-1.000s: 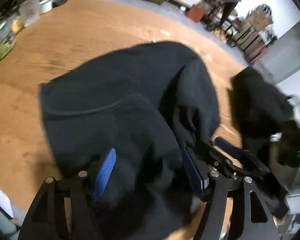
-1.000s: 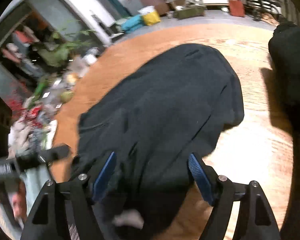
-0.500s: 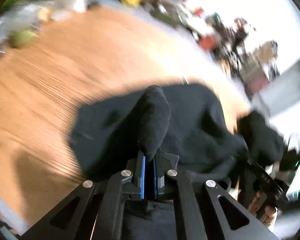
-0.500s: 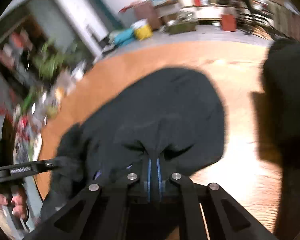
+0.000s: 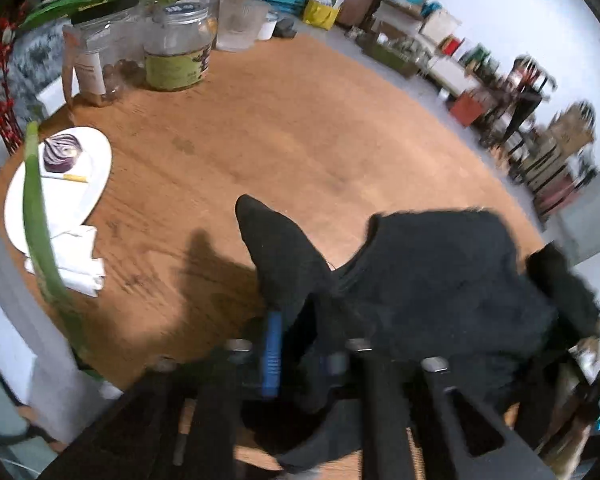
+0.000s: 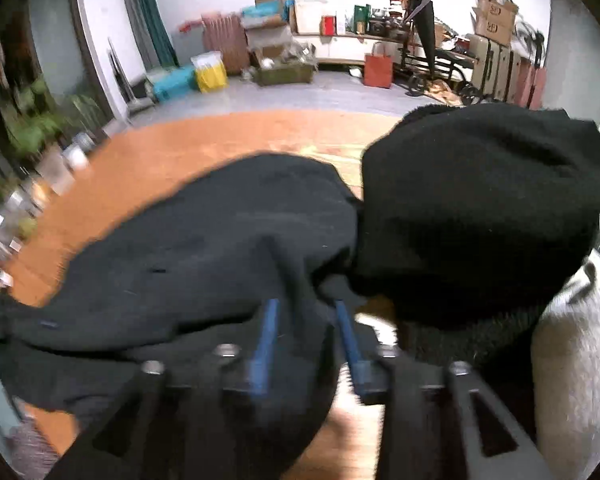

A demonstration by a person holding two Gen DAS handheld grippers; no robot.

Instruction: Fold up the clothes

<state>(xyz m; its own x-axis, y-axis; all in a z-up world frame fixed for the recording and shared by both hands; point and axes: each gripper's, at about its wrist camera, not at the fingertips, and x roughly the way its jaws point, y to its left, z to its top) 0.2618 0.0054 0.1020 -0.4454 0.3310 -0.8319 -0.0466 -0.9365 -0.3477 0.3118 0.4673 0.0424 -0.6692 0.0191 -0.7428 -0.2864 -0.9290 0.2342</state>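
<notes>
Black fabric fills most of what we see from the left wrist: the black garment [image 5: 440,280] lies bunched on the wooden tabletop [image 5: 300,128], on its near right part. Our left claw [image 5: 296,344] is clenched on a fold of it, and a pointed flap of cloth sticks up out of the blue fingers [image 5: 271,354]. Off to the left sits a white plate [image 5: 92,184] with half a red onion [image 5: 61,153] on it, a folded white napkin [image 5: 76,264] just beside it, and a couple of glass jars [image 5: 178,46] at the far edge. A long green leaf [image 5: 40,224] cuts across that side.

From the right wrist we get the same garment [image 6: 204,248] spread low across the tabletop [image 6: 172,148], blurry at the edges. The right claw [image 6: 308,340] has a ridge of cloth running up between its blue fingers [image 6: 265,344], which stand a bit apart, so it's gripping loosely at best. A second dark bundle [image 6: 480,216] sits piled on the right, touching the garment, with something pale and fuzzy [image 6: 572,352] next to it.
</notes>
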